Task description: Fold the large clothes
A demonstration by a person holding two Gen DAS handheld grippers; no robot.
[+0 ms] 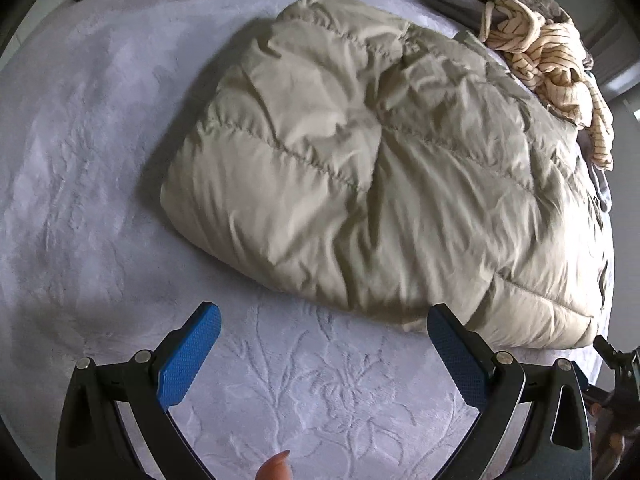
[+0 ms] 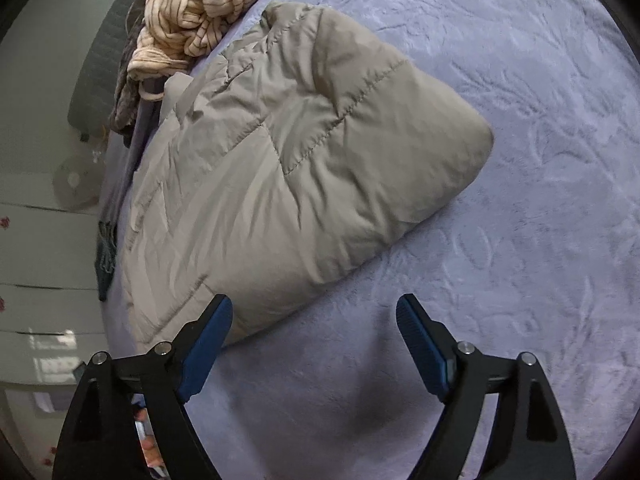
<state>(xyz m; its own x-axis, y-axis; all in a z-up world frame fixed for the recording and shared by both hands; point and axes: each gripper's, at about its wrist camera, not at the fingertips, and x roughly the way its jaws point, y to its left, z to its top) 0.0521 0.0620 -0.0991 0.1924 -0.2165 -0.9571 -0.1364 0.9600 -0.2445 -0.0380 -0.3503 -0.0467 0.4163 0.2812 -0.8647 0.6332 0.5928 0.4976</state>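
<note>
A beige quilted puffer jacket [image 1: 360,168] lies folded into a thick bundle on a lilac embossed bedspread [image 1: 100,160]. It also shows in the right wrist view [image 2: 288,168]. My left gripper [image 1: 324,320] is open and empty, hovering just off the jacket's near edge, its right finger beside the near corner. My right gripper [image 2: 316,312] is open and empty, its left fingertip close over the jacket's near edge. Part of the other gripper [image 1: 616,364] shows at the right edge of the left wrist view.
A cream striped garment [image 1: 552,60] lies crumpled on a darker pile beyond the jacket, also in the right wrist view [image 2: 192,12]. The bed edge drops to a pale floor [image 2: 40,240] at the left of the right wrist view. Bedspread [image 2: 520,200] spreads to the right.
</note>
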